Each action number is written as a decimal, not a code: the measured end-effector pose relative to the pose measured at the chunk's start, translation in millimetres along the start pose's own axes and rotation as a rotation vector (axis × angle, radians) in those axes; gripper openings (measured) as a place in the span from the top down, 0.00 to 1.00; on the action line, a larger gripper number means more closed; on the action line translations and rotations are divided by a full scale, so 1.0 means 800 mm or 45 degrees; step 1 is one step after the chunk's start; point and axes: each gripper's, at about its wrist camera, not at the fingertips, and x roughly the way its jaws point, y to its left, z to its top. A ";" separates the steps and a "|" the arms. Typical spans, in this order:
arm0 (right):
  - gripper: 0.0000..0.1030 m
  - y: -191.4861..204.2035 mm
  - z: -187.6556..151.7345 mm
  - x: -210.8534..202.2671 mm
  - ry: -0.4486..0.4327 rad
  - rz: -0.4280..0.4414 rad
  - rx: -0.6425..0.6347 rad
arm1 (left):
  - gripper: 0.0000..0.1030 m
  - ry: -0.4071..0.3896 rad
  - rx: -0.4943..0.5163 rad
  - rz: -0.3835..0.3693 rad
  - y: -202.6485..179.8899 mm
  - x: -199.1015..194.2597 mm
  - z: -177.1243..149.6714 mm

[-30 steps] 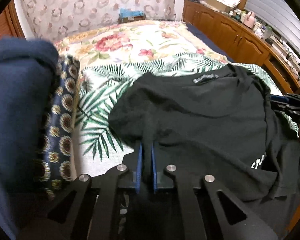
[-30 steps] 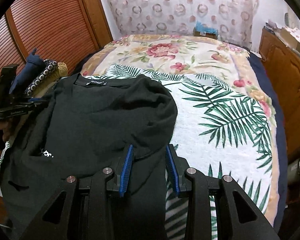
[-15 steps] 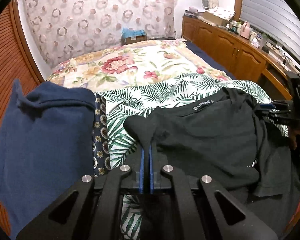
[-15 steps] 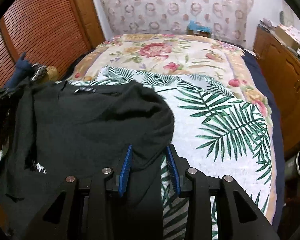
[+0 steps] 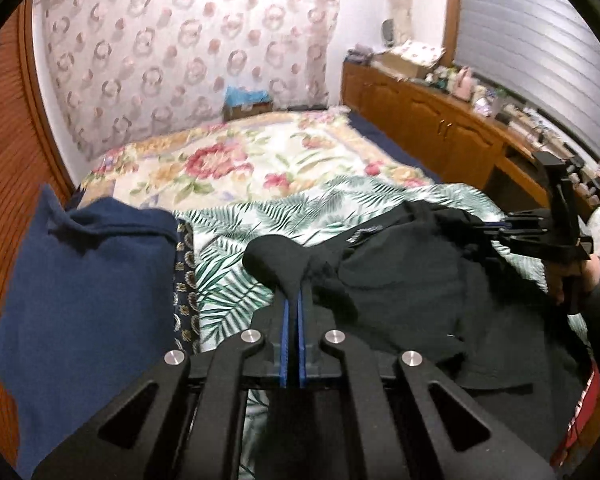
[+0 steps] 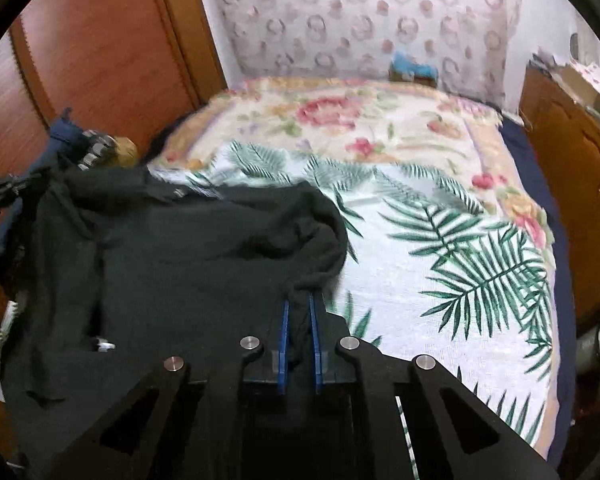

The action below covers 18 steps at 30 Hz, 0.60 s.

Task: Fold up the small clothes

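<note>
Black shirt (image 6: 172, 264) lies on the bed (image 6: 440, 240), lower left in the right view; the right gripper (image 6: 298, 304), open a second ago, now pinches its edge. Left gripper (image 5: 294, 300) stays clamped on its other corner, lifted higher. Neck label too blurred to read

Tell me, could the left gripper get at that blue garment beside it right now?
Probably not yet. The blue garment lies close on its left with nothing between, but the left gripper is shut on the black shirt, so it would have to let go first.
</note>
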 end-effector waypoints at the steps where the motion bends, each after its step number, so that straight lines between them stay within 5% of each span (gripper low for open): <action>1: 0.92 0.004 -0.003 -0.014 -0.027 0.003 -0.009 | 0.96 -0.023 0.005 -0.014 -0.005 -0.015 -0.004; 11: 0.92 0.058 -0.112 -0.189 -0.203 0.058 -0.078 | 0.96 -0.165 0.011 -0.075 -0.036 -0.175 -0.105; 18: 0.92 0.073 -0.202 -0.275 -0.149 0.113 -0.069 | 0.96 -0.163 -0.059 -0.076 -0.044 -0.243 -0.196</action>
